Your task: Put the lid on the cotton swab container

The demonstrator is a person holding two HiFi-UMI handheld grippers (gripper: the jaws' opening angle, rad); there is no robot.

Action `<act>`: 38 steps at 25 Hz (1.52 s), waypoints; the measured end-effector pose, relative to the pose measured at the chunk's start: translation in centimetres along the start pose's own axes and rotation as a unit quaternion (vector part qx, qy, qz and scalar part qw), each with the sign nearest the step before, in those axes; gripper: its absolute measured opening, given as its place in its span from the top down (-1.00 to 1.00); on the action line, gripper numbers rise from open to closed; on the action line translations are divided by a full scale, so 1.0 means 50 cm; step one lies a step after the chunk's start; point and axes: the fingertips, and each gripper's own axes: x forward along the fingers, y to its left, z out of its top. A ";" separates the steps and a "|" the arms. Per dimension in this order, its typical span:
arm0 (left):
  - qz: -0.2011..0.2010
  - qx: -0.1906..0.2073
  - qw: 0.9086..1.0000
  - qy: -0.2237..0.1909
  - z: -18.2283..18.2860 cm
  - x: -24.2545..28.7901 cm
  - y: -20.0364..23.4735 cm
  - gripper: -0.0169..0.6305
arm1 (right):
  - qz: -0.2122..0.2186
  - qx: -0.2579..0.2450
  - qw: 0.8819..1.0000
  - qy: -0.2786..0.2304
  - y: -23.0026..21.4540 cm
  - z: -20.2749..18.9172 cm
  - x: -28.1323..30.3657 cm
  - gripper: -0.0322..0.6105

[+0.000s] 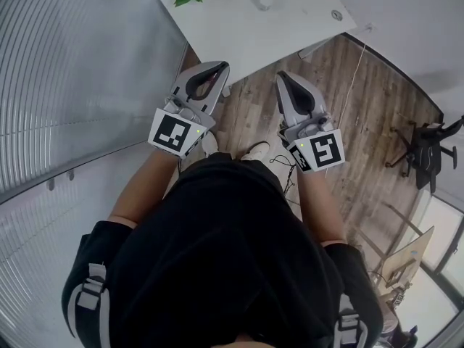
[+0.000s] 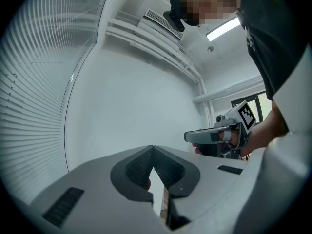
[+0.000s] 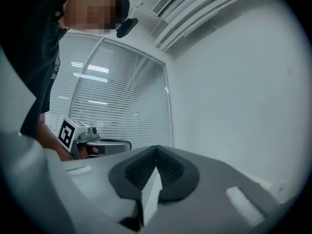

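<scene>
black shirt, left claw and right claw each pressed together, near the white table

A small pale round thing and a small flat disc lie apart on the white table. Both are well beyond the closed tips of the left gripper and the right gripper. They are too small to tell lid from container.

left tongs: closed | right tongs: closed | white table: beyond both
</scene>
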 end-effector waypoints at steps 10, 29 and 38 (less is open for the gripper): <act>0.010 0.000 1.000 0.001 -0.013 -0.019 -0.010 0.94 | -0.008 -0.001 1.000 0.009 0.009 -0.014 -0.022 0.87; -0.001 0.013 1.000 0.007 -0.024 -0.003 -0.051 -0.07 | -0.009 0.006 1.000 0.025 -0.010 -0.025 -0.054 -0.01; -0.006 0.016 1.000 0.006 -0.018 0.005 -0.098 -0.06 | -0.014 0.000 1.000 0.026 -0.017 -0.023 -0.101 -0.01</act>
